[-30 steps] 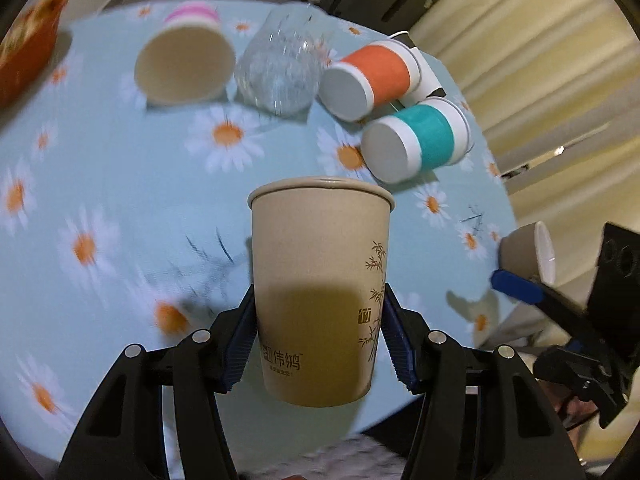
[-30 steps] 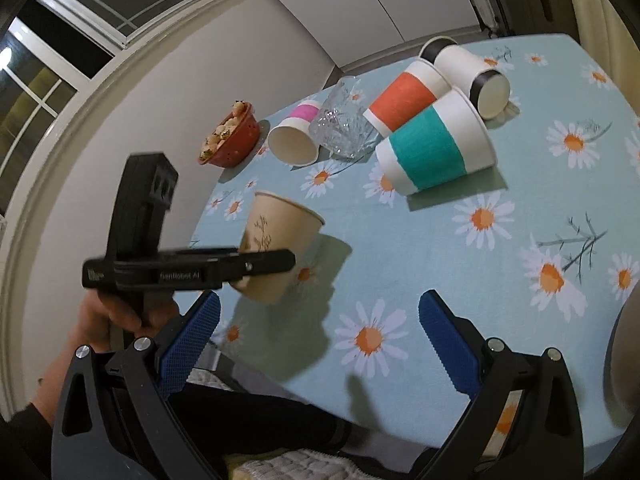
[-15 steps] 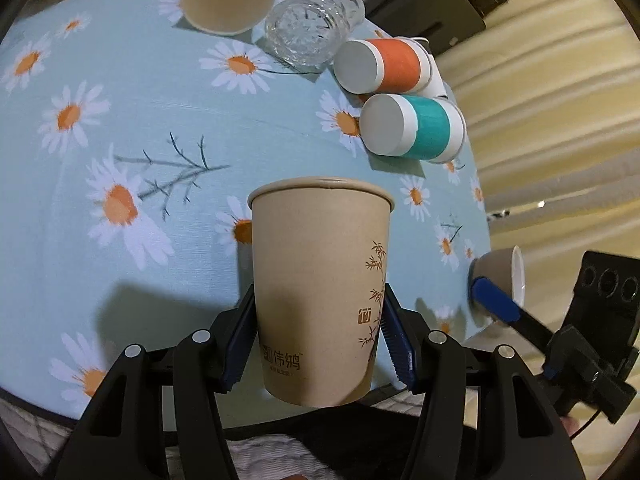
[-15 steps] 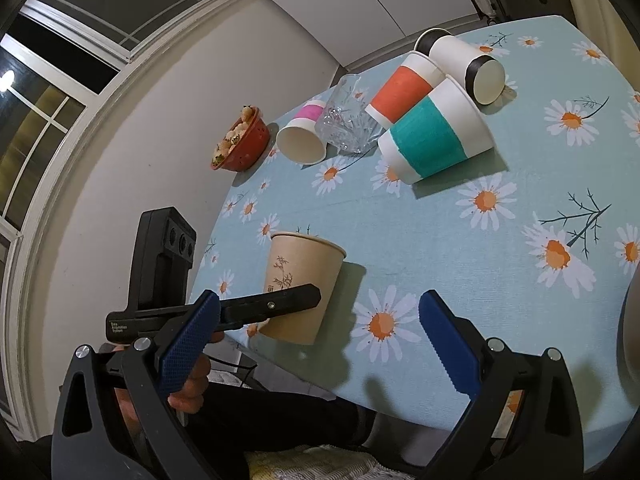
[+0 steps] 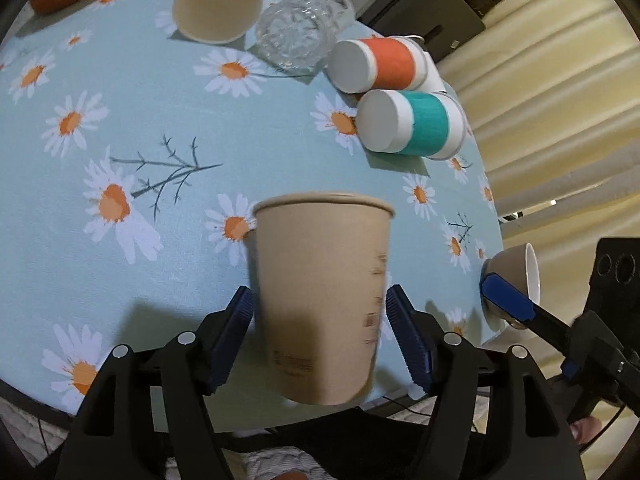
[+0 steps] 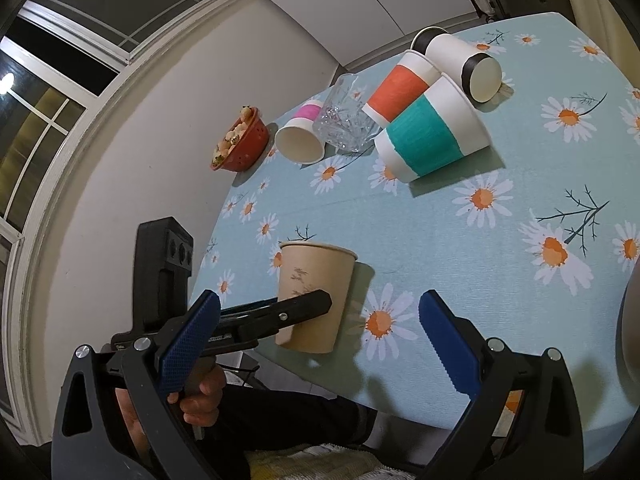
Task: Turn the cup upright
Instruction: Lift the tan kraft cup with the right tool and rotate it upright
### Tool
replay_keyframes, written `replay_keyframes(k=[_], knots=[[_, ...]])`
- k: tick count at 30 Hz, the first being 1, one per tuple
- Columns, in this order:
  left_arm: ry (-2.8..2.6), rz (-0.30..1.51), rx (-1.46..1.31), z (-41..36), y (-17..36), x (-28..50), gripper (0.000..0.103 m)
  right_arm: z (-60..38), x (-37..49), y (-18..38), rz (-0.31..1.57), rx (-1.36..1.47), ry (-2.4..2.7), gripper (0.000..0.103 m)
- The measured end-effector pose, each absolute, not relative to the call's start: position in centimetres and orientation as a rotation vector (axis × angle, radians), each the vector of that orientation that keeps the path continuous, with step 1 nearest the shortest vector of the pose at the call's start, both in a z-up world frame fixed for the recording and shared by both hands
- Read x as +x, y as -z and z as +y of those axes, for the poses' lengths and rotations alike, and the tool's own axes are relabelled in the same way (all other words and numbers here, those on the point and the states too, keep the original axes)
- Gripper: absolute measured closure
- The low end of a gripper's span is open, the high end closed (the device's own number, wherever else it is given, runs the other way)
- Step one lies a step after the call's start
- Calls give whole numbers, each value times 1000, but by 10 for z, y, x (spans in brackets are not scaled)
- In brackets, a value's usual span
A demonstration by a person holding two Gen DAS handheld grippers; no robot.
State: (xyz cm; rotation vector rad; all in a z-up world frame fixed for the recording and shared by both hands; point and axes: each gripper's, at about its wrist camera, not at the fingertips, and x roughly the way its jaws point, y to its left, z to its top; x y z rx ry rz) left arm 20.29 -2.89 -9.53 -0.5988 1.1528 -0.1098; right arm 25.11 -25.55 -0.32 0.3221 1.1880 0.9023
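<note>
Cup [image 5: 320, 304] is upright, rim up, standing near my edge of the table [image 5: 168, 256] on the daisy cloth; brown paper, print on its right side blurred in the left wrist view. From the right wrist view the same cup [image 6: 314, 296] stands on its base close to the table edge.

Left gripper [image 5: 320, 332] straddles the cup's lower half. I see a thin gap between each blue pad and the cup wall, so I read the tongs as released, not clamping. The left pad [image 5: 234, 330] sits just beside the wall, right pad likewise.

Right gripper [image 6: 320, 344] is spread wide with nothing between its fingers [image 6: 188, 344]; it hangs over the near table edge, well apart from the cup. In the left view its blue tip sits just beside a small brown bowl [image 5: 514, 276] at the table's right edge; I can't tell if they touch.

Far side of table: teal-banded cup [image 5: 412, 126] and orange-banded cup [image 5: 374, 64] lie on their sides, touching. Glass tumbler [image 5: 300, 36] and a pink-banded cup [image 6: 302, 136] also lie on their sides. Black-rimmed white cup [image 6: 460, 58] lies behind the orange one. Red bowl [image 6: 240, 142] of snacks sits at the far left corner.
</note>
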Motion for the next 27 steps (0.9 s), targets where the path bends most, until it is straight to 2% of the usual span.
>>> replay_keyframes(k=[11,22,27], knots=[[117,1106,-586,-14,77,193,34,-254,254,8,1212,347,-894,4],[127,1037,-651,29,57,149,34,-211,259,27,1319,214,-886,4],[123,1003,-656,44,58,126,34,-186,262,38,1393,145,-886,11]])
